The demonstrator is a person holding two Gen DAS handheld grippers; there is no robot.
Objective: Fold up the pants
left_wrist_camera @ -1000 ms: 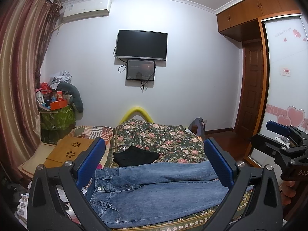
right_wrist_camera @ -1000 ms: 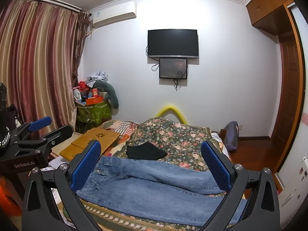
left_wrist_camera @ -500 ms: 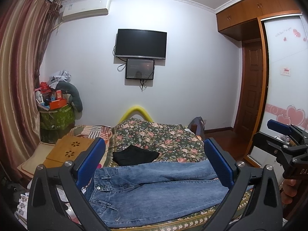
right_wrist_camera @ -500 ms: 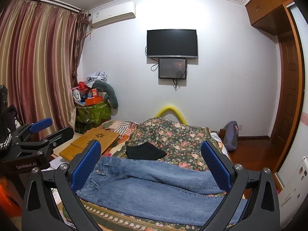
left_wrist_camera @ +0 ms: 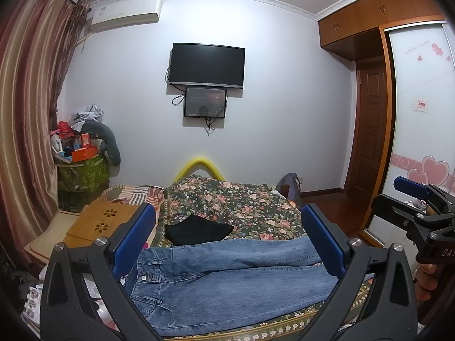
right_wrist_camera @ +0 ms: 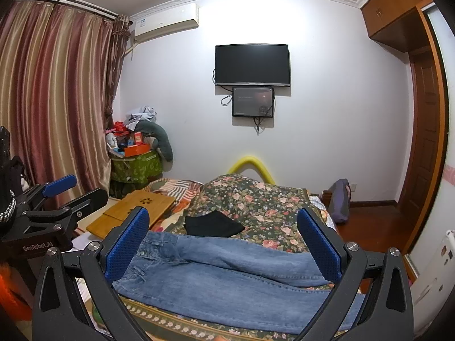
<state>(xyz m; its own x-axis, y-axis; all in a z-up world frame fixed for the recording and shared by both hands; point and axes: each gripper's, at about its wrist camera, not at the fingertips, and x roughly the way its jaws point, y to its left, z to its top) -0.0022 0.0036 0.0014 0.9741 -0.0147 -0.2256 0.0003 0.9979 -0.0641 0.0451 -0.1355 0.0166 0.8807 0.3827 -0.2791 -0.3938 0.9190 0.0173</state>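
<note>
A pair of blue jeans (left_wrist_camera: 227, 281) lies flat across the near edge of the floral bed, waistband to the left, legs running right; it also shows in the right wrist view (right_wrist_camera: 227, 278). My left gripper (left_wrist_camera: 227, 238) is open and empty, held above the jeans near the waist side. My right gripper (right_wrist_camera: 224, 238) is open and empty, above the jeans toward the legs. Each gripper shows in the other's view: the right gripper (left_wrist_camera: 418, 210) at the right edge, the left gripper (right_wrist_camera: 54, 199) at the left.
A black folded garment (left_wrist_camera: 197, 228) lies on the floral bedspread (left_wrist_camera: 241, 201) behind the jeans. A wooden lap desk (left_wrist_camera: 99, 221) sits left of the bed. A cluttered green box (left_wrist_camera: 82, 170) and curtains stand left; wardrobe and door stand right.
Both grippers have barely shifted; the view drifts very slightly. The jeans have not moved.
</note>
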